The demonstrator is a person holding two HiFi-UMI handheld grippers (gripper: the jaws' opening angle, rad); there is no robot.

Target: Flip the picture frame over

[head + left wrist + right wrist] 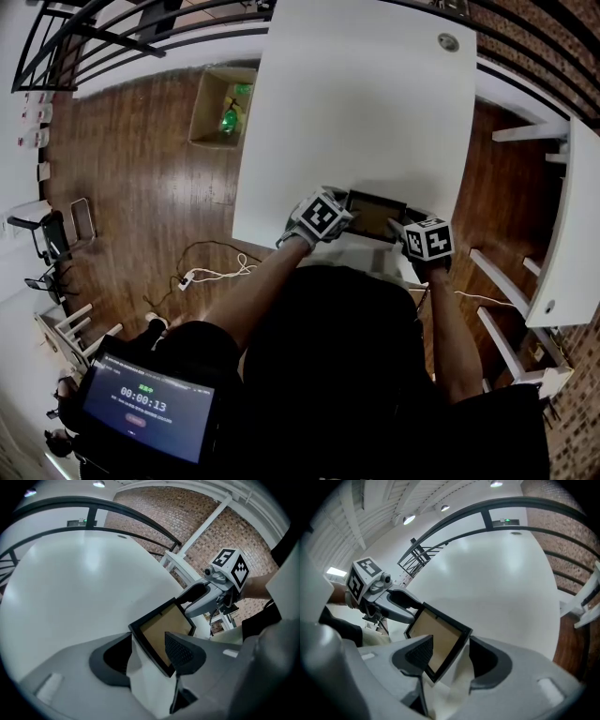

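A black picture frame with its brown back showing hangs tilted over the near edge of the white table. My left gripper is shut on its left end, my right gripper on its right end. In the left gripper view the picture frame runs between my jaws, one jaw on the brown back, and the right gripper holds the far end. In the right gripper view the picture frame sits likewise in my right gripper, with the left gripper at its far end.
An open cardboard box stands on the wooden floor left of the table. Cables lie on the floor nearer me. White furniture stands at the right. A black railing runs behind. A timer screen shows at lower left.
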